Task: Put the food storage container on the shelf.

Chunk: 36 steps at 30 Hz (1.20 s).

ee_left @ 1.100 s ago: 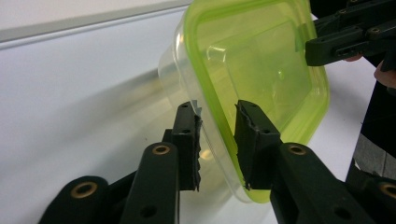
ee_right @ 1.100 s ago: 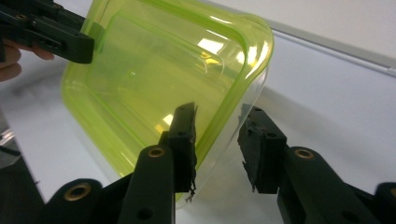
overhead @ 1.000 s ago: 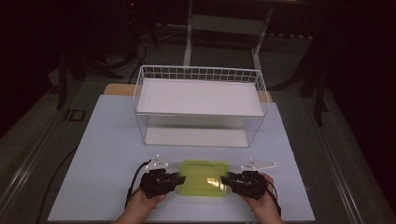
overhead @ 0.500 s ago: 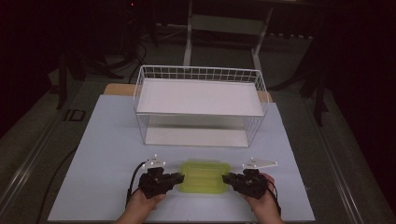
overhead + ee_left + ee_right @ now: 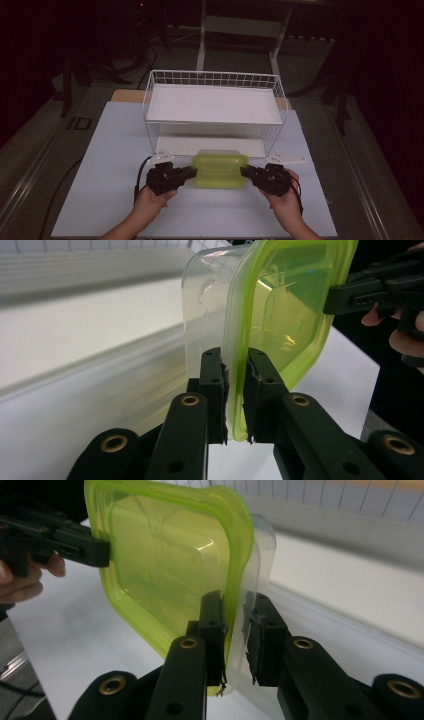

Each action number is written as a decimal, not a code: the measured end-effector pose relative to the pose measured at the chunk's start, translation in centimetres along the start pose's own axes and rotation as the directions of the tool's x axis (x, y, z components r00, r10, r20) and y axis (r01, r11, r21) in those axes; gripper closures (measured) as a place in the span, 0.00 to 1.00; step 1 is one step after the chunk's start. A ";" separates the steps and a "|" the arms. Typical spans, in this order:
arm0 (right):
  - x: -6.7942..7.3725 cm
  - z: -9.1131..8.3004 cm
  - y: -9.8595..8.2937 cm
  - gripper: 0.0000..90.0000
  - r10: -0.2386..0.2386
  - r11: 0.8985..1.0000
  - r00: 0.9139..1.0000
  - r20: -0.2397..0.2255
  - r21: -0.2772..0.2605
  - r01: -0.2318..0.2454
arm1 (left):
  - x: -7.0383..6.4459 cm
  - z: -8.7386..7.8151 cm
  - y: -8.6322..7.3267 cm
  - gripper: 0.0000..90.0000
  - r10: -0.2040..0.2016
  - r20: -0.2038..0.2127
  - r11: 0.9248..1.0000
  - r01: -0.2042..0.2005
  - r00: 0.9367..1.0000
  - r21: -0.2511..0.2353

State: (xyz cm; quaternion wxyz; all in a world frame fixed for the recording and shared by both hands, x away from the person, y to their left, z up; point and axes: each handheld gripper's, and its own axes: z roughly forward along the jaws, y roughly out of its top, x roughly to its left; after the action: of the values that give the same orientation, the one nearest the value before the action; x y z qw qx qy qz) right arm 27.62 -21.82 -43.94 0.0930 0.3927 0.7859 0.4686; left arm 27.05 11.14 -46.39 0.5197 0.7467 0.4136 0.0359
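A clear plastic box with a yellow-green lid (image 5: pixel 220 170) hangs between my two grippers, just in front of the white wire rack (image 5: pixel 215 102). My left gripper (image 5: pixel 191 173) is shut on the box's left rim. My right gripper (image 5: pixel 246 172) is shut on its right rim. In the left gripper view the jaws (image 5: pixel 235 362) pinch the lid edge (image 5: pixel 280 315), with the right gripper at the far side. In the right gripper view the jaws (image 5: pixel 239 602) clamp lid (image 5: pixel 165 555) and rim together.
The rack has a solid white upper shelf with a wire rim and an open lower level (image 5: pixel 210 142) right behind the box. A white board (image 5: pixel 110 150) covers the table. Dark floor and stands surround it.
Both grippers have carried the box forward, away from the table's near edge and up to the rack's lower opening. Both grips have stayed the same.
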 end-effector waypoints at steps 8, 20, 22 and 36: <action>-0.9 1.5 1.8 0.88 0.025 1.000 1.000 0.017 -0.012 -0.025 | 1.6 0.7 1.5 0.90 0.000 -0.027 1.000 0.000 1.000 0.001; -2.9 5.3 1.3 0.88 0.080 0.996 0.996 0.039 0.038 -0.082 | 5.0 3.6 1.1 0.89 -0.048 -0.070 0.998 0.051 0.996 0.042; -3.3 5.8 1.2 0.88 0.090 0.995 0.995 0.044 0.038 -0.092 | 5.2 3.8 1.1 0.89 -0.050 -0.072 0.998 0.053 0.996 0.045; -4.8 7.6 1.3 0.87 0.081 0.996 0.994 0.073 0.030 -0.083 | 6.7 5.5 1.2 0.89 -0.064 -0.093 0.997 0.068 0.994 0.044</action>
State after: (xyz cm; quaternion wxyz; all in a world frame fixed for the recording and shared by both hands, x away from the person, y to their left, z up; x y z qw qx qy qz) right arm 35.45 -19.82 -48.12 0.0953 0.4426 0.7729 0.4445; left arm 34.81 11.33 -50.42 0.4835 0.7421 0.4621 0.0431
